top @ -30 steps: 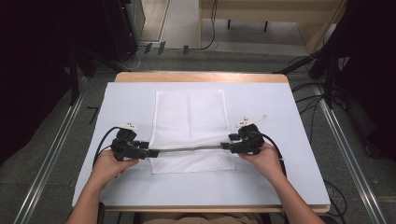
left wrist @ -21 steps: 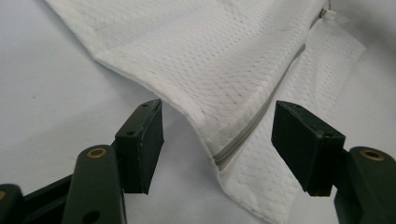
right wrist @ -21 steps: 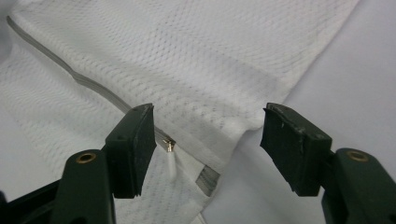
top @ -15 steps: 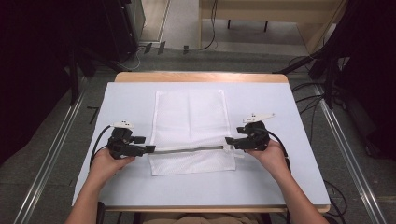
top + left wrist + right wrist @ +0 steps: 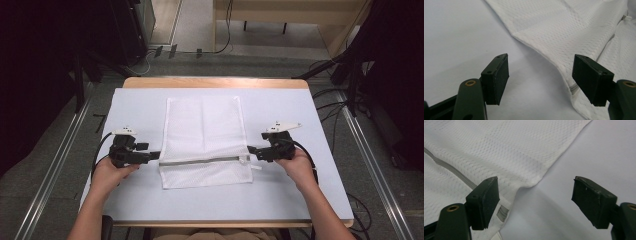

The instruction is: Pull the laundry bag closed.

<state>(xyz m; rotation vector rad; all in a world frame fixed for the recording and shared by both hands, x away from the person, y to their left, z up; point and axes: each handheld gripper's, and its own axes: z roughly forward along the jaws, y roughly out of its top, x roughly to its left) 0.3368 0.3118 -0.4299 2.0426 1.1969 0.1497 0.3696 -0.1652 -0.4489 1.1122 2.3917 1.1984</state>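
Broadly, we work on a table under a pale blue-white sheet, with the white mesh laundry bag lying flat at its middle, its grey zipper running crosswise near the edge closest to us. Our left gripper sits at the bag's left end of the zipper, jaws wide apart and holding nothing; the left gripper view has the bag's folded edge between and beyond the pads. Our right gripper sits at the right end, likewise spread and empty, near the small white pull tab.

Judgement: the step looks like taking each zipper end. We should lower the jaws so one pad slides under the hem, pinch only the seam, and keep both hands level so the mesh stays flat.

Around: wooden table rim, dark equipment, floor cables. Nothing blocks either approach.
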